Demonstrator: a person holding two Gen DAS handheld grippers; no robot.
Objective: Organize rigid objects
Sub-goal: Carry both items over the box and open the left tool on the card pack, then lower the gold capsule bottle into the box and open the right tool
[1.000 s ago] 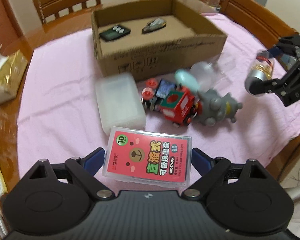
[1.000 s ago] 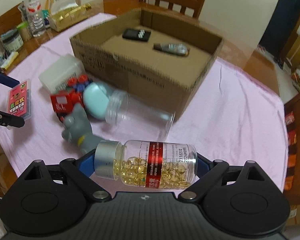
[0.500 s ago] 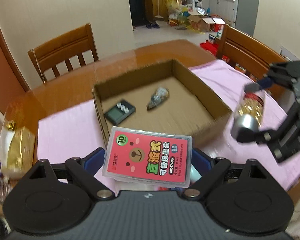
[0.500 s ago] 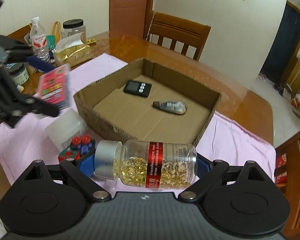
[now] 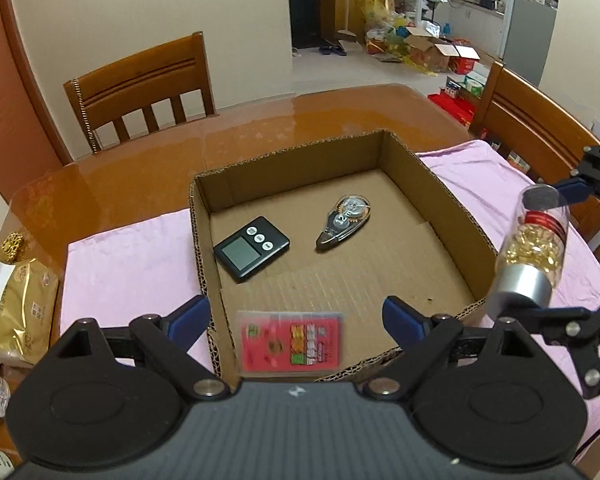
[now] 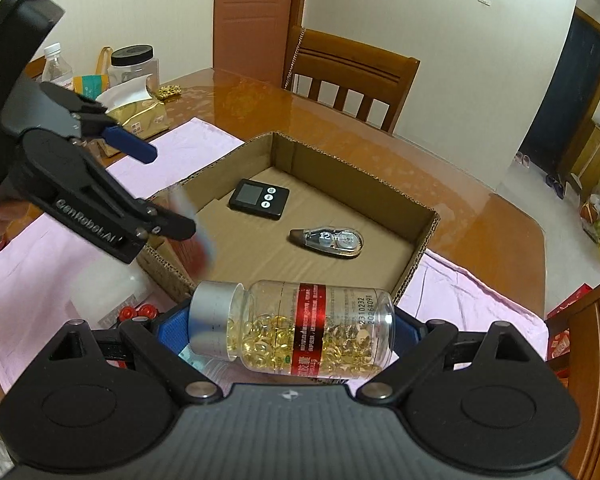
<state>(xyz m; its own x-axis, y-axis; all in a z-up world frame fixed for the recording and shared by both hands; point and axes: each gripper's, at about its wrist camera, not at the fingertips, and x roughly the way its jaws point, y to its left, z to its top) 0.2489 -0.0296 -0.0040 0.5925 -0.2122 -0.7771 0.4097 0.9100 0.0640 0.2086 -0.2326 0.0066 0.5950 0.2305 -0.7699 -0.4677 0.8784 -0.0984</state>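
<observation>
— Cardboard box (image 5: 452, 204) is filling: the red card pack (image 5: 291, 342) lies blurred at its near edge, beneath the left gripper (image 5: 296, 316), jaws spread.

— And the right gripper (image 6: 292, 326)?

— Pinching the capsule bottle (image 6: 300, 330) sideways, right of the box (timer (image 5: 251, 249) inside). Next, I'd guess: carry it over, release.

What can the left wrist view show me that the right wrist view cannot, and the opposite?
Only the left wrist view shows the red card pack sharply, free between the open left tool, and the room behind.

Only the right wrist view shows the water bottle and black-lidded jar.

Both show the cardboard box, timer, correction tape and capsule bottle held by the right tool.
</observation>
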